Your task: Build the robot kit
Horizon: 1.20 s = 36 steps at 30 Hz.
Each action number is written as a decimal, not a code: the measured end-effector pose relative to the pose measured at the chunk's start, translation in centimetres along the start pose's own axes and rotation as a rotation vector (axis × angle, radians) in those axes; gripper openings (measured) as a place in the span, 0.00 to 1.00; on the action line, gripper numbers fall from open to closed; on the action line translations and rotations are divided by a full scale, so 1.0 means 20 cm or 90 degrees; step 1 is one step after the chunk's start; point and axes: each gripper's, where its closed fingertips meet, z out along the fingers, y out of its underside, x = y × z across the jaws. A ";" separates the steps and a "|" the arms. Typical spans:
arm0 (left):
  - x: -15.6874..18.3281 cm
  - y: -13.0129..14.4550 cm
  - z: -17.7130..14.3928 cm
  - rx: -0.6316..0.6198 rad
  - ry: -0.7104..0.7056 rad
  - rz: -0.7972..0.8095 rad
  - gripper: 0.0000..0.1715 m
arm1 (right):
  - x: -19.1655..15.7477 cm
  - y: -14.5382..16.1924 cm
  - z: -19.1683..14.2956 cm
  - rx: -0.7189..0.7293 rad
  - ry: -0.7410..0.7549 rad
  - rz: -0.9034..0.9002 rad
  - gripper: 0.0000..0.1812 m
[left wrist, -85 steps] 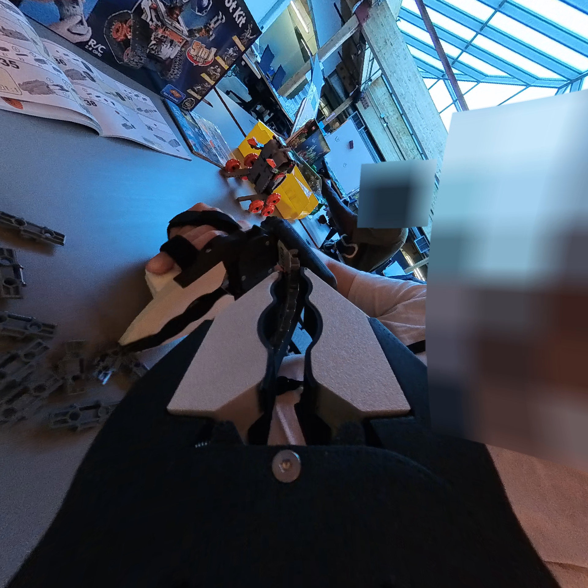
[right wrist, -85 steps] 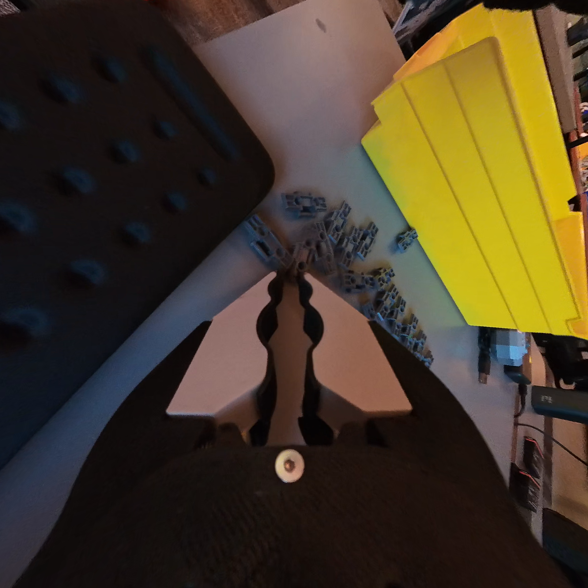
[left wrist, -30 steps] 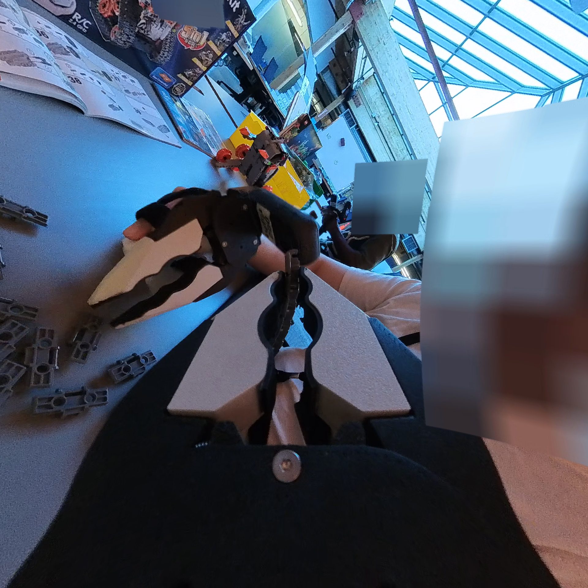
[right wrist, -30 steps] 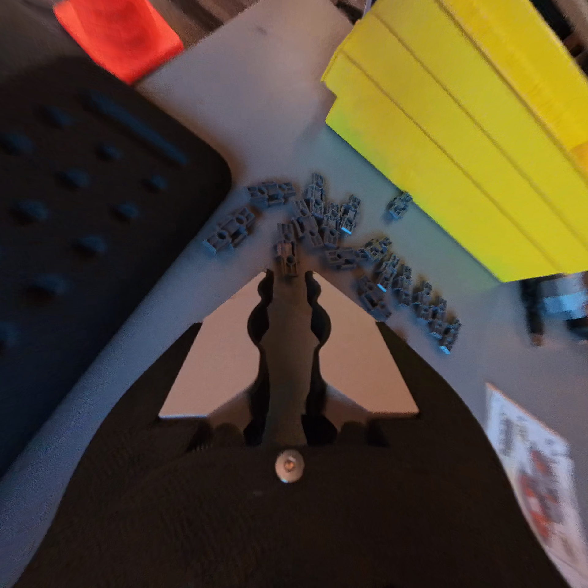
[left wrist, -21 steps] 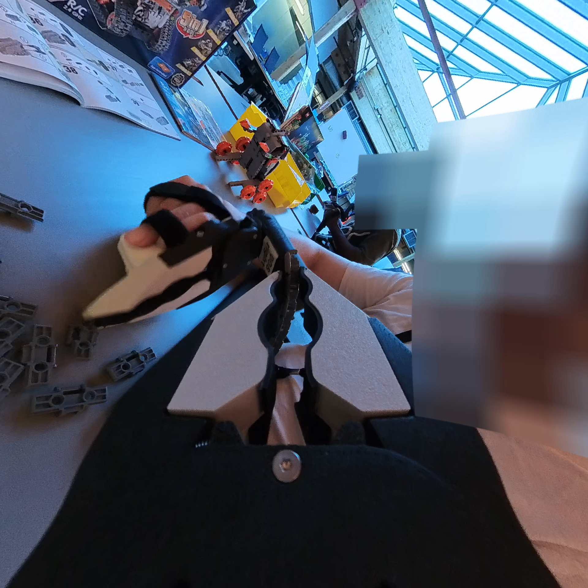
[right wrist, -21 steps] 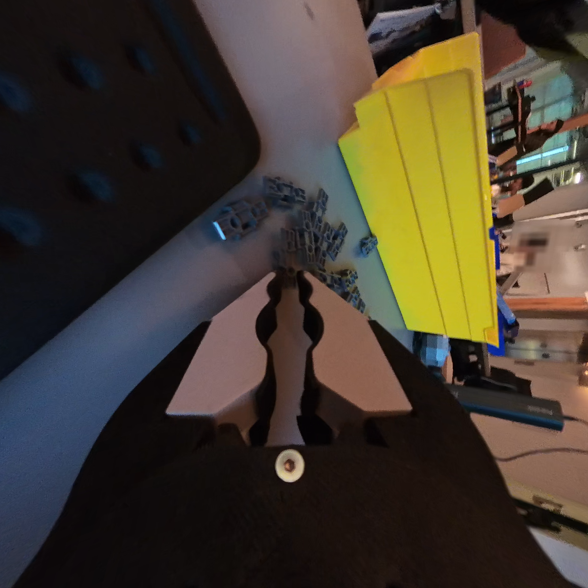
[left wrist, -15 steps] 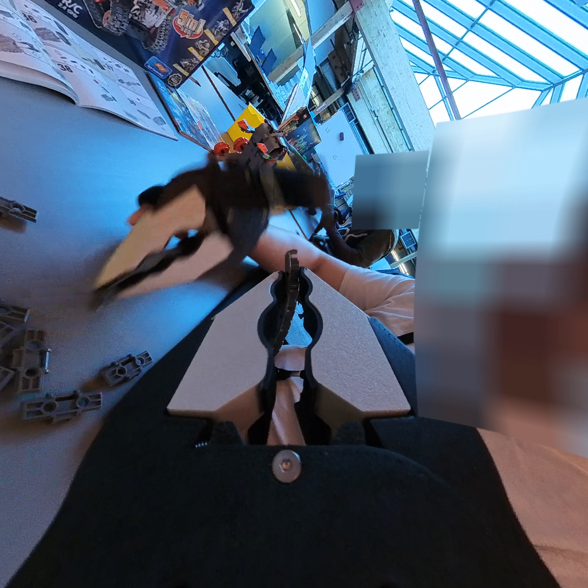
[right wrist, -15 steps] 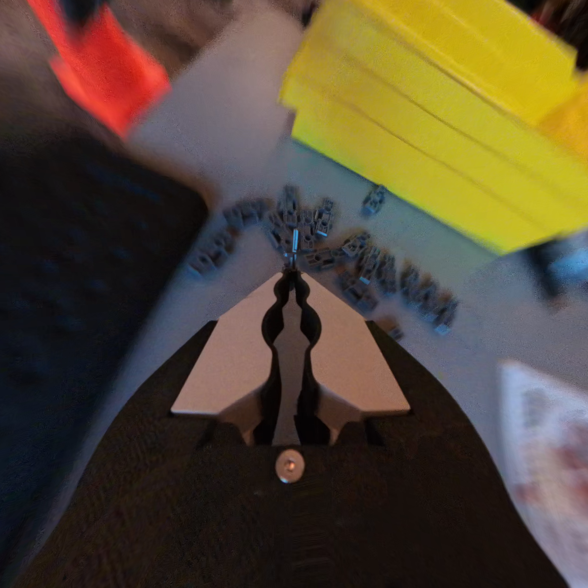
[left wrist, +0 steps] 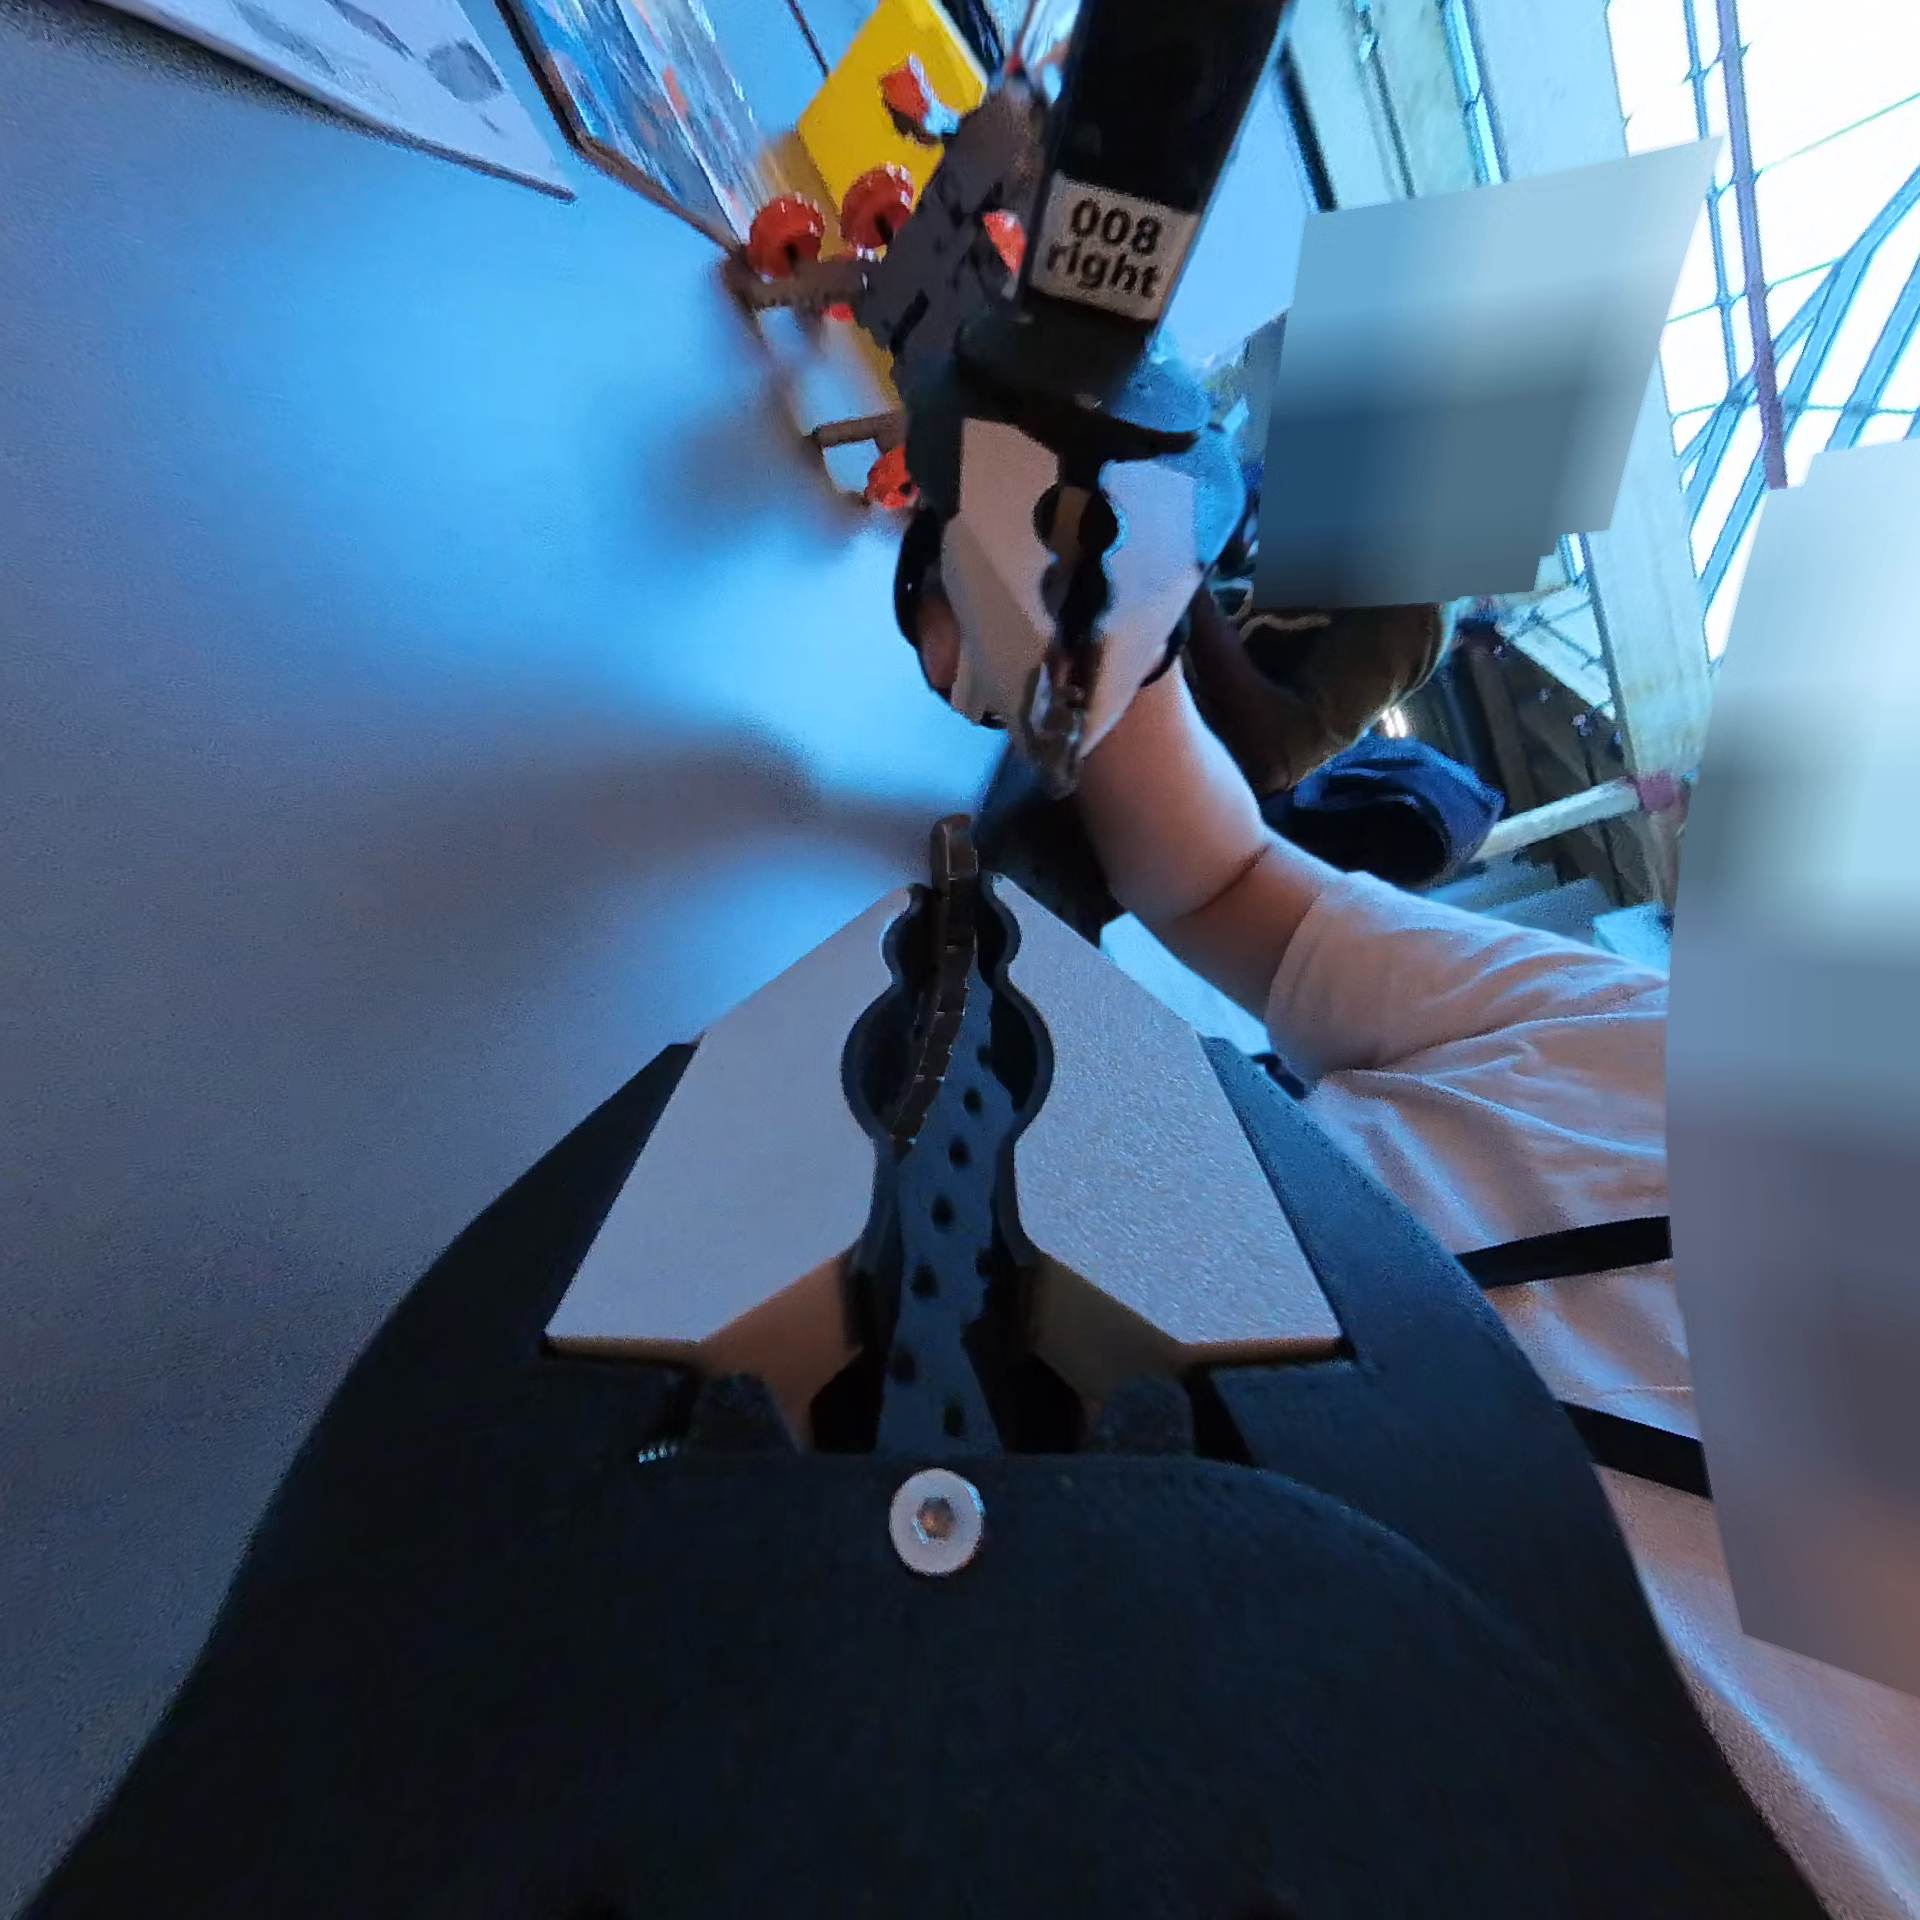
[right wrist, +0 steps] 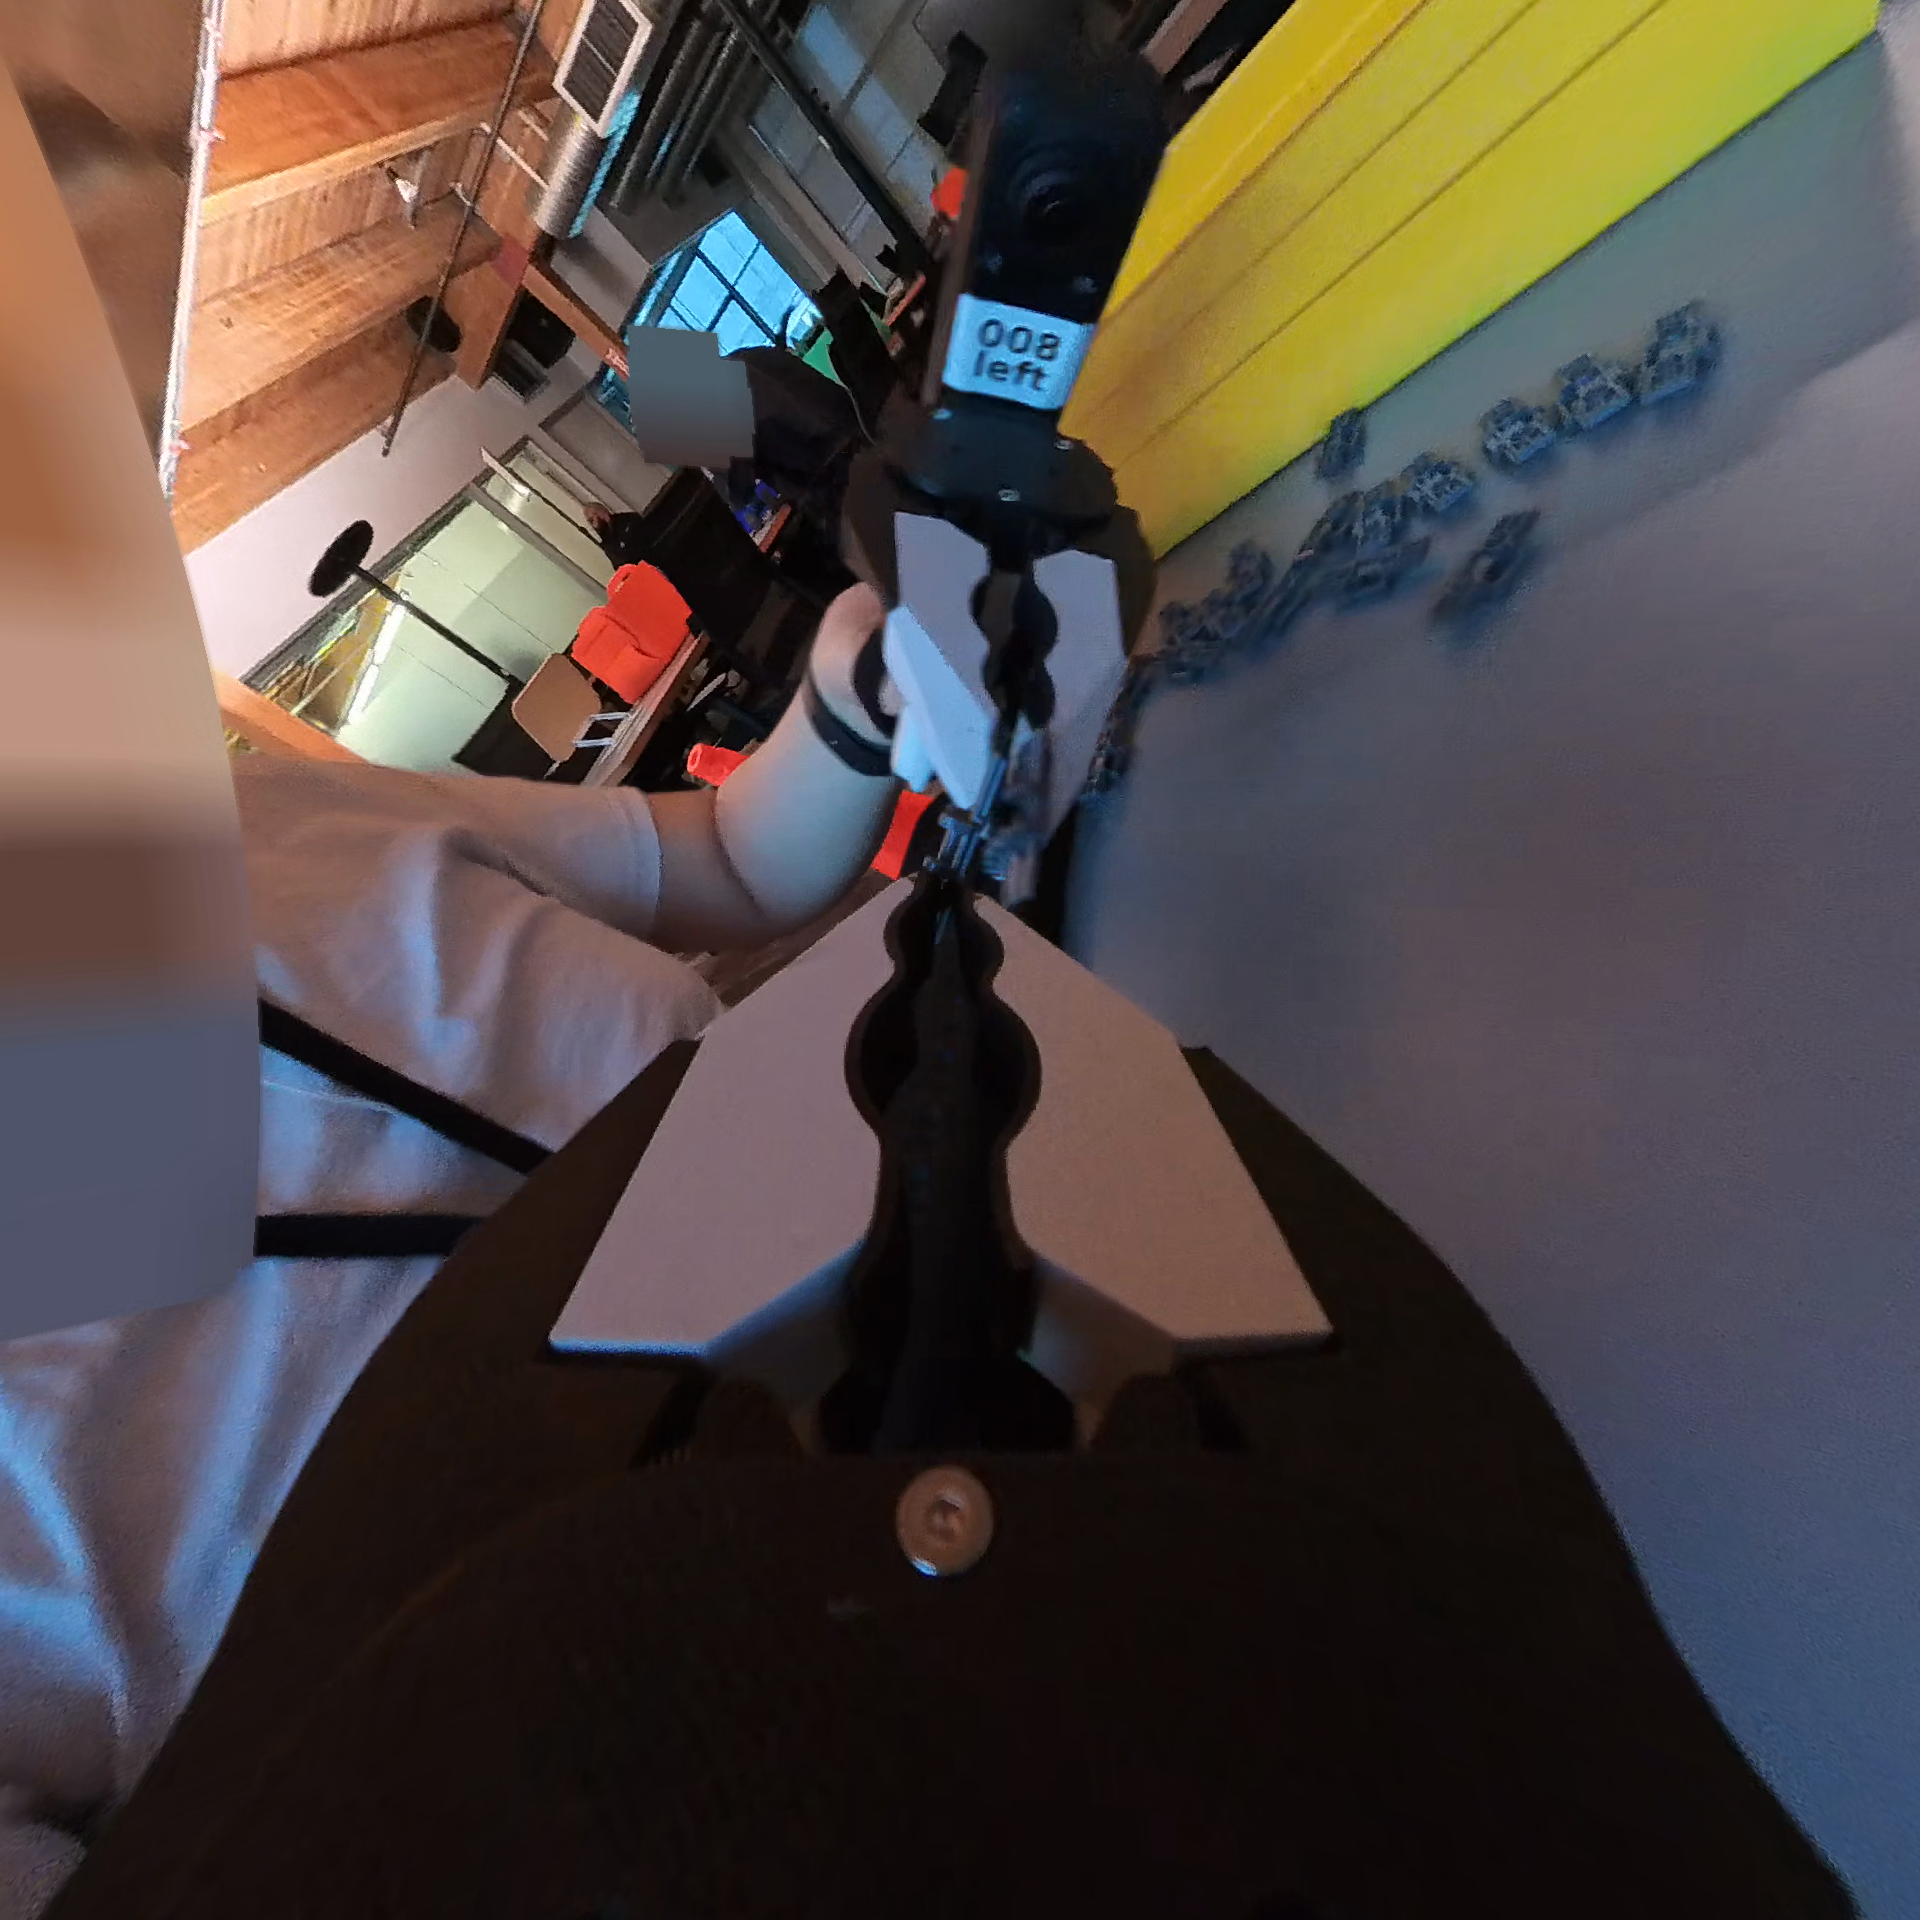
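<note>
Moved: right gripper (left wrist: 1060, 717) up off the grey table (left wrist: 364, 644) since a half second ago, now tip to tip with the left gripper (left wrist: 951, 894); loose parts no longer in the left wrist view.
Left gripper: pressed together on a dark grey toothed strip (left wrist: 940, 997), held edge-on between the white fingers (left wrist: 769, 1143), its end poking just past the tips.
Right gripper: pinched shut on a small grey building piece (left wrist: 1051, 727), blurred, hanging just beyond the toothed strip's end; touching or apart, cannot tell.
Right wrist view: own right gripper (right wrist: 951, 904) closed, its tips meeting those of the left gripper (right wrist: 992, 790); small piece at the meeting point too blurred to make out.
Look of the parts: dull grey plastic, studded with holes; the loose grey pieces (right wrist: 1455, 520) lying in a ragged row on the table, close along the foot of the yellow bin (right wrist: 1403, 229).
Writing: white printed sticker on each gripper body under its camera; wording left out. Open booklet (left wrist: 343, 62) at the far table edge, print unreadable.
Other things: model with orange wheels (left wrist: 852, 239) beside a yellow box (left wrist: 883, 94) at the far edge.
Room: wide bare stretch of table to the left of both grippers; person's arm (left wrist: 1174, 821) and pale sleeve (left wrist: 1455, 1039) crowding the right side.
</note>
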 end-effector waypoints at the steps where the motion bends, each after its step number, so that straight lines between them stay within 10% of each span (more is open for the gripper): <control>1: -0.01 0.00 0.05 -0.017 -0.001 0.004 0.04 | -0.01 0.00 -0.04 0.009 -0.008 -0.005 0.01; 10: -0.04 0.00 0.28 -0.106 0.035 0.003 0.04 | 0.13 0.09 -0.18 -0.042 0.113 -0.020 0.00; 36: -0.08 -0.02 0.25 -0.054 0.099 -0.086 0.09 | 0.20 0.12 -0.12 -0.110 0.266 -0.152 0.00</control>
